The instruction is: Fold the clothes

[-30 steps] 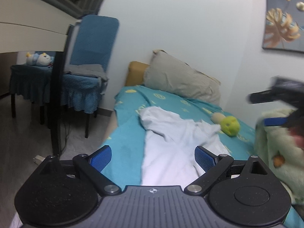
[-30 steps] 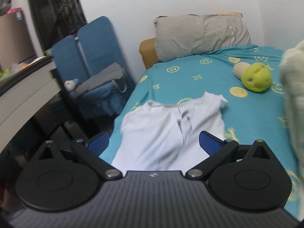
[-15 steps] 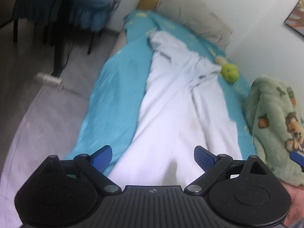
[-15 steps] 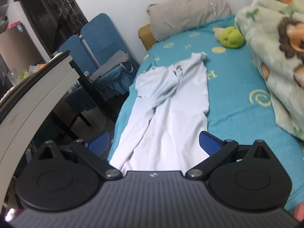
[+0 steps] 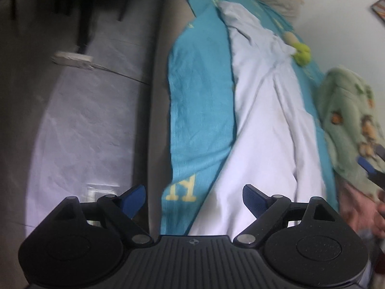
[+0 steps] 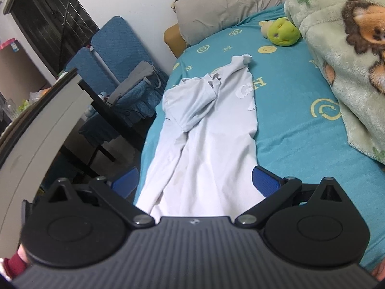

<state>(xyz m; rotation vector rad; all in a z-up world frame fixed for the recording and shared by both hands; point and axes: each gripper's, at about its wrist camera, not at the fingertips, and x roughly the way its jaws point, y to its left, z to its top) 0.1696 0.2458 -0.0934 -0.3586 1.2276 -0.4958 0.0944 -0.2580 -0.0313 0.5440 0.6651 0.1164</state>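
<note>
**Operator:** Status of both grippers and of the garment?

**Unit:** Garment first. A long white cotton garment [image 6: 207,130] lies stretched lengthwise along the left side of the teal bed sheet with yellow printed motifs [image 6: 296,125]. Its far end is bunched and partly turned over itself; its near end runs under both of my cameras. My left gripper [image 5: 193,196] has empty jaws; they have just been closing a little yet stand wide, with the near left edge of the garment and the sheet's edge showing below them, not pinched. My right gripper [image 6: 195,179] is also spread wide and empty, straddling the near hem.

**Operator:** Why hold both low at the near end?

**Unit:** In my judgement, a fold begins from two corners of one hem. Each gripper takes one side, so the cloth lifts evenly rather than twisting.

**Operator:** Why is the garment laid flat and long?

**Unit:** Likely so its outline can be read and a clean crease line chosen. The bunched far end needs smoothing, or the fold will trap wrinkles.

**Operator:** Hazards?

**Unit:** The green fleece blanket with a lion print [image 6: 341,55] sits well right of the garment, the green plush toy [image 6: 282,32] beyond it. The left edge lies near the bed's side; cloth may slide floorward. The left view is blurred, so contact there cannot be confirmed.
</note>
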